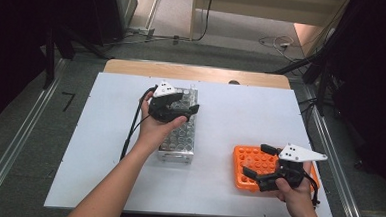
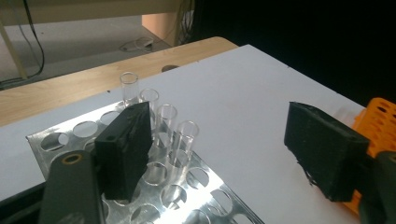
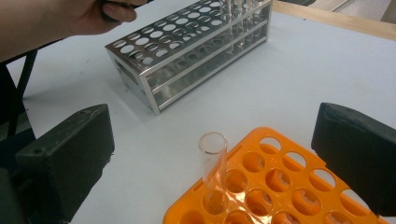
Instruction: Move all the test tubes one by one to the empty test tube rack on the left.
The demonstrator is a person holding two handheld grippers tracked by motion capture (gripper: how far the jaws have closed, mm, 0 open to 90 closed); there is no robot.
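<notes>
The white worktop (image 1: 217,190) carries two racks, well apart. The larger is a metal test-tube rack (image 1: 178,135) left of the middle, its top plate a grid of round holes. At its far end stands a short row of clear glass tubes (image 2: 166,116), upright in neighbouring holes.

The smaller is an orange plastic rack (image 1: 250,164) near the right front corner. A single clear test tube (image 3: 213,168) stands upright in one hole near that rack's corner, as the right gripper view shows.

The left gripper (image 1: 173,107) hovers over the far half of the metal rack. Its fingers (image 2: 126,147) are spread wide and hold nothing; in the left gripper view one finger sits just beside the row of tubes, though whether it touches one cannot be told, while the other hangs over bare worktop.

The right gripper (image 1: 263,167) is over the orange rack, pointing left. Its fingers (image 3: 70,154) are also wide apart and empty, with the lone tube standing between them in the right gripper view, clear of both.
</notes>
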